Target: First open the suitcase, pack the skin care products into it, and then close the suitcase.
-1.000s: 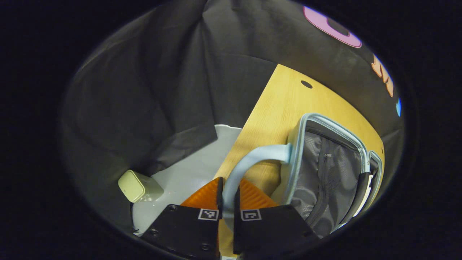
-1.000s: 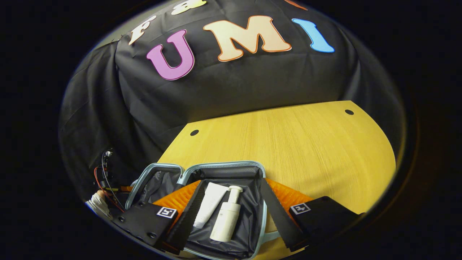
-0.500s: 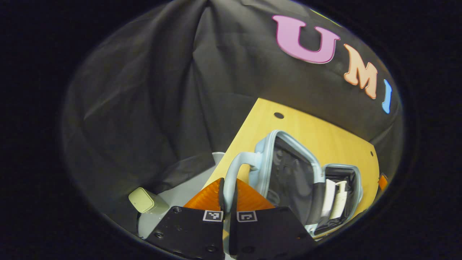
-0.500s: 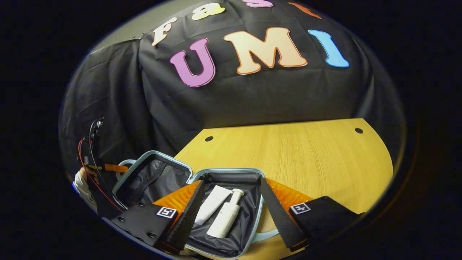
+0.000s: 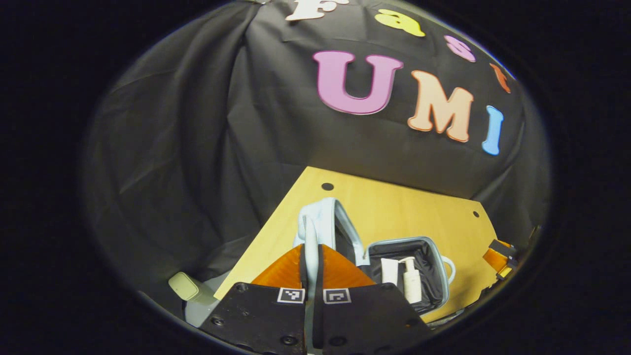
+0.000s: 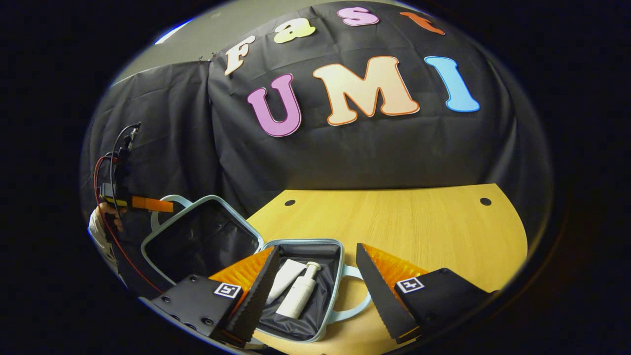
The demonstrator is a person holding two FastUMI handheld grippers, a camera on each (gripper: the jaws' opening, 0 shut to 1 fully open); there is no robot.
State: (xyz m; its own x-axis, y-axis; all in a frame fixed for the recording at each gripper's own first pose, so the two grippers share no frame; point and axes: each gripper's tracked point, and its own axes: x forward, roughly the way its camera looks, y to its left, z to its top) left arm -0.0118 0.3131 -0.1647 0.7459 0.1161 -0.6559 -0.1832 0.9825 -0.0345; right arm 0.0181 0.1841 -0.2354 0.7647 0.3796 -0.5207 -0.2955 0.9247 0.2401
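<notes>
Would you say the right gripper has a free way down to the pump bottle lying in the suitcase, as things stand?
Probably yes. The right gripper is open above the pump bottle, and the lid, held up by the left gripper, stands off to one side.

In the left gripper view the left gripper (image 5: 311, 256) has its two fingers pressed together on the pale blue handle (image 5: 310, 231) of the suitcase lid, which runs up between them. In the right gripper view that same gripper shows far off at the left, raised, with a hand (image 6: 101, 222) holding it. The right gripper (image 6: 315, 276) has its fingers spread wide apart, holding nothing, and points forward and slightly down.
</notes>
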